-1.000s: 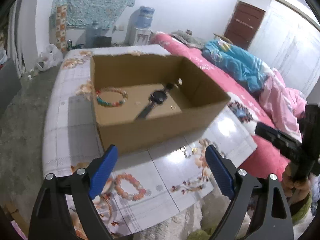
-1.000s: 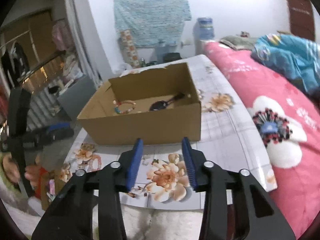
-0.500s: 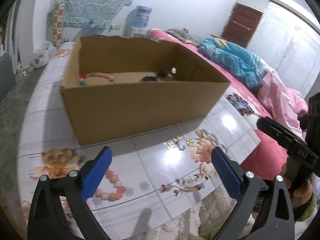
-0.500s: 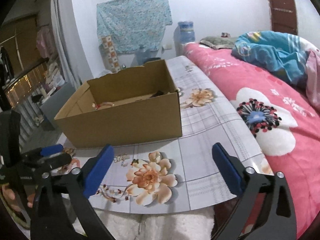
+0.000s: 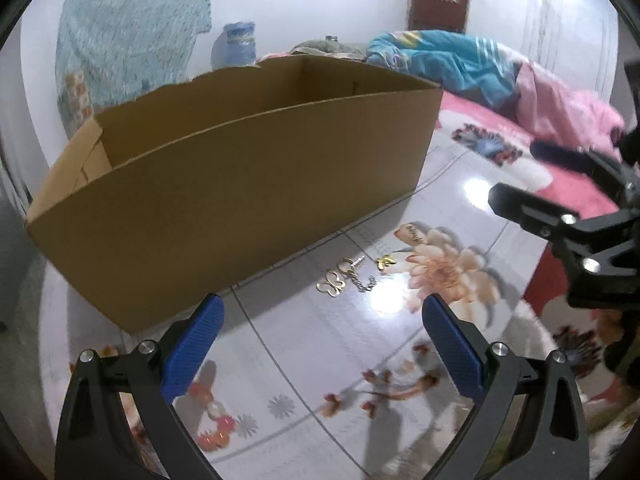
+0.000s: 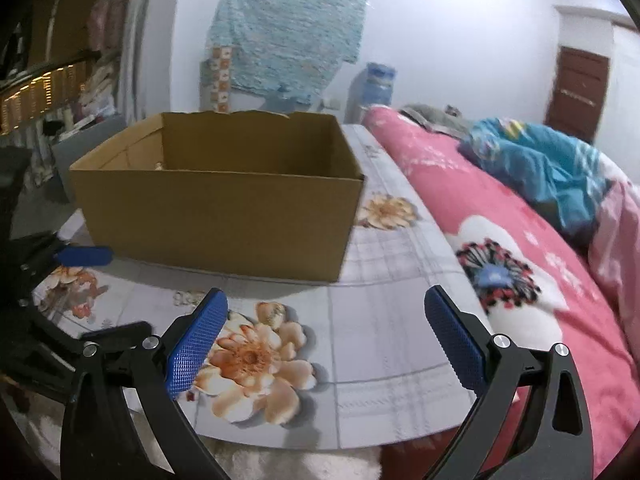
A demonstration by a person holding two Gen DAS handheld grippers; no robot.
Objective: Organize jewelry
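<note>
Both claws lower than before, left claw (image 5: 320,340) and right claw (image 6: 326,336) spread wide, empty

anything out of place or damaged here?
Loose jewelry lies outside the cardboard box: small gold pieces near its front wall, a beaded bracelet closer in. The box's back rim looks ragged, as if torn. Nothing spilled.

Pretty clearly someone's bedroom at home. There's a bed (image 6: 500,248) with a pink flowery cover, and a crumpled blue blanket (image 6: 536,168) on top of it. Behind the bed stands a water dispenser (image 6: 378,84), with a patterned cloth (image 6: 288,52) pinned to the wall just beside it and a brown door (image 6: 578,92) off at the bed's far end.
</note>
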